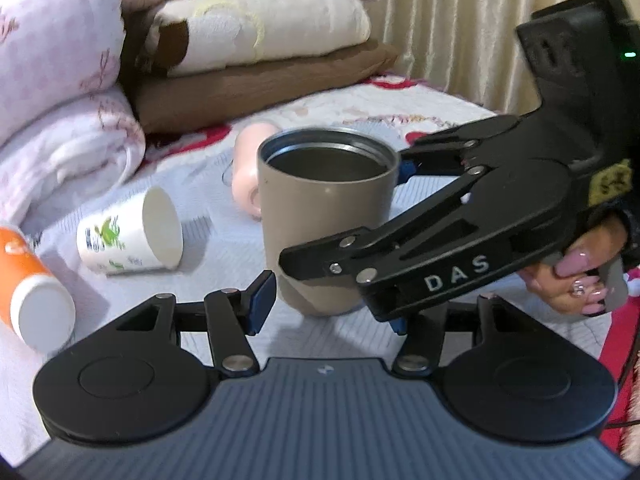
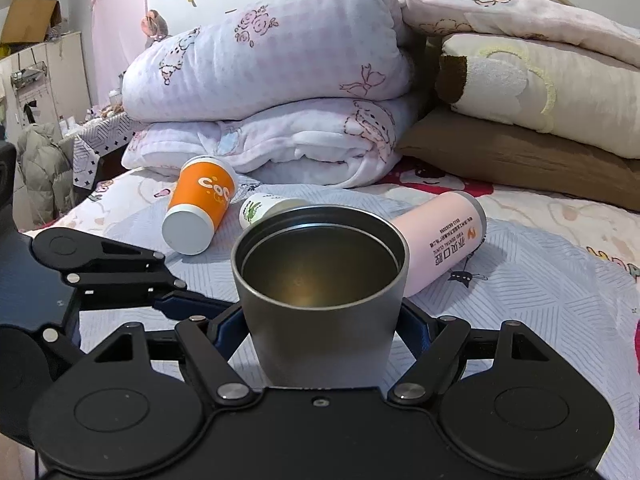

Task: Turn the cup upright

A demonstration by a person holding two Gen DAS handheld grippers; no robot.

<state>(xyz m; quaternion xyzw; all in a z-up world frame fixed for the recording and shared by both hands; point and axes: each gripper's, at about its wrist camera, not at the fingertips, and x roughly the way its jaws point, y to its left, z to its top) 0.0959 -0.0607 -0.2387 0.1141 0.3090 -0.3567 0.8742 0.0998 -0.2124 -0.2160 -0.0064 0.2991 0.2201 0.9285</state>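
Taupe metal cup upright on bedspread, mouth up, near middle of the bed. Clamped by right gripper on both sides of its wall, blue pads pressed to the body; in right wrist view same cup sits between the fingers, rim well above them. Left gripper spread wide, holding nothing, left pad just beside cup's base but apart from it; right pad mostly hidden behind right gripper's arm.

Open bedspread in front of and right of cup. Crowded to the left and behind. White paper cup with green print on its side, mouth toward taupe cup, near its left. Orange cup on its side further left, at frame edge, white base toward camera. Pink tumbler on its side just behind and right of taupe cup, touching or nearly so, cannot tell. Folded pink-white quilts stacked at the back left; cream blankets on brown pillow at the back right; both close off the far side. Curtain beyond.

Count: four cups total, one upright, three lying. Two grippers.
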